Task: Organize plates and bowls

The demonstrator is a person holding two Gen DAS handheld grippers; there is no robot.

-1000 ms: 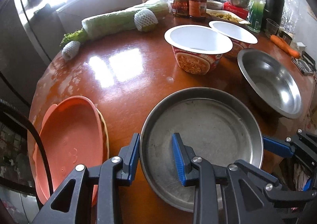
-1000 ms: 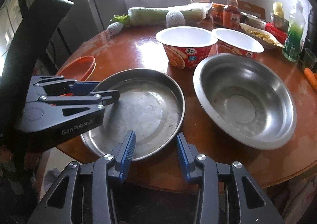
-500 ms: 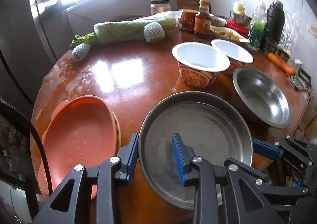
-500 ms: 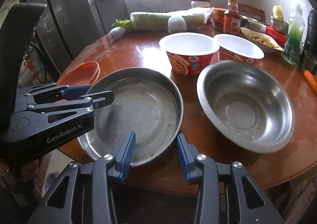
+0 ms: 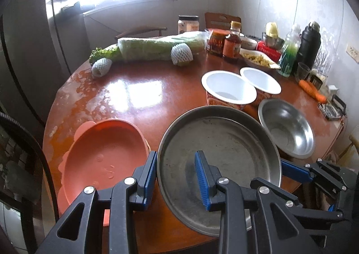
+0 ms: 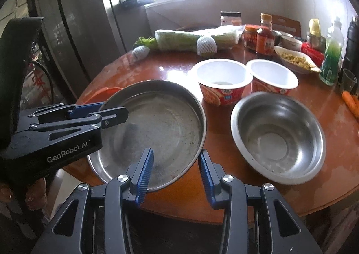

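gripping the round metal pan (image 5: 218,153) by opposite sides of its rim, both grippers are carrying it just above the near edge of the table (image 5: 139,97), between the pink plate (image 5: 103,153) on the left and the steel bowl (image 6: 278,137) on the right. the left gripper (image 5: 176,177) is pinching the pan's left wall, one blue finger outside and the other inside, the pair pressed nearly together on the thin metal. the right gripper (image 6: 175,173) is straddling the near right rim with one finger inside and one outside; its fingers are standing a little apart, and the view is not showing clearly whether both pads are biting, though the pan is looking tilted and lifted with it. the two paper noodle bowls (image 6: 222,81) are standing empty just beyond the pan, touching each other. the risk from here is lying in the shallow, slick wall: with such a narrow bite, the pan may be pivoting or slipping out if the two hands are drifting apart or rising unevenly. swinging it right may be clipping the steel bowl's rim, and pushing forward may be knocking over the light noodle bowls. the pan is also hanging partly past the table edge, so a lost grip would be dropping it to the floor.
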